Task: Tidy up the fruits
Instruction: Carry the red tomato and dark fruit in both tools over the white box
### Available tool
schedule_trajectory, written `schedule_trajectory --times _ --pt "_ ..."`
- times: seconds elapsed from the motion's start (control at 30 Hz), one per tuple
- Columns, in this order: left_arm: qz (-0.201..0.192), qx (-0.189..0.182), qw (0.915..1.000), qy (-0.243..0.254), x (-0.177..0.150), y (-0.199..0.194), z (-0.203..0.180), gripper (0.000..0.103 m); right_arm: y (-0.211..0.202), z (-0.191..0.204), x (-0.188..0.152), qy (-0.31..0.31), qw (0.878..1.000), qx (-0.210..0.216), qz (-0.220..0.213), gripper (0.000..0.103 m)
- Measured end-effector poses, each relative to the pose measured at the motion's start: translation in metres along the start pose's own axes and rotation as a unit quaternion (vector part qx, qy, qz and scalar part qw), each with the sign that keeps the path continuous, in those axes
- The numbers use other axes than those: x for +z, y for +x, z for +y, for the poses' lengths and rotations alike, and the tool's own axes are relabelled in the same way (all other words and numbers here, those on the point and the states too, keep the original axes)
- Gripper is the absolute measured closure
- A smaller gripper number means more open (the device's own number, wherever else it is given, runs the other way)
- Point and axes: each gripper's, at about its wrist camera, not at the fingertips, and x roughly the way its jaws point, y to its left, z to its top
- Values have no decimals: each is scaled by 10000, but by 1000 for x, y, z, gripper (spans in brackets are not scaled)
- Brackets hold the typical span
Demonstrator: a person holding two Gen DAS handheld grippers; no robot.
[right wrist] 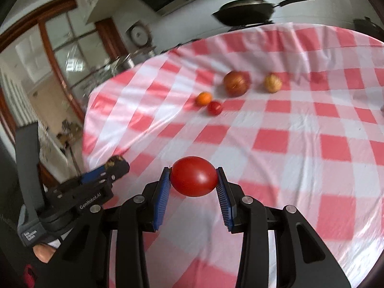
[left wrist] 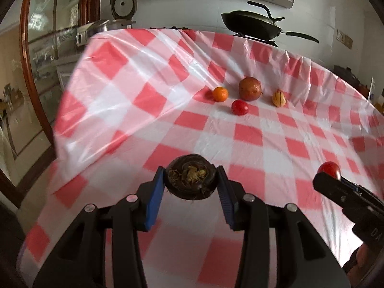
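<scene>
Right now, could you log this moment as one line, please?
left gripper: shut on dark fruit | right gripper: shut on red tomato

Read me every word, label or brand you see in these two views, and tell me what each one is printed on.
"GenRobot.AI": white print on the black body of the left tongs, right wrist view.
"Data ... System": white print on the grey strap below that body; the middle word is too small to read.
"DA": cut off at the frame edge, on the black body of the right tongs, left wrist view.
No other text is readable.
</scene>
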Motion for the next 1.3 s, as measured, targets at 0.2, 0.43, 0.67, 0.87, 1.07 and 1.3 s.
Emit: schedule_trajectory --times 0.2,0.43,0.67,0.87,1.07,1.3 --pt "85 148 9999 3 -22 -19 28 60 4 34 -22 -253 9989 250 293 65" --pt "251 330 9991 -112 -43 -27 59 60 13 78 -49 -713 9944 427 649 65" --pt "263 648 9972 -246 -64 -45 97 60 14 120 -67 -1187 9869 721 815 65" --pt "230 988 9940 -399 -78 -63 131 60 17 161 -90 -1744 9754 886 1011 65" --pt "289 1255 9895 -649 -94 -79 166 60 19 196 -111 -2216 9608 1169 1187 65" --pt "279 1512 9795 -1302 -119 -98 219 60 19 234 -141 -2899 9366 1422 1362 64"
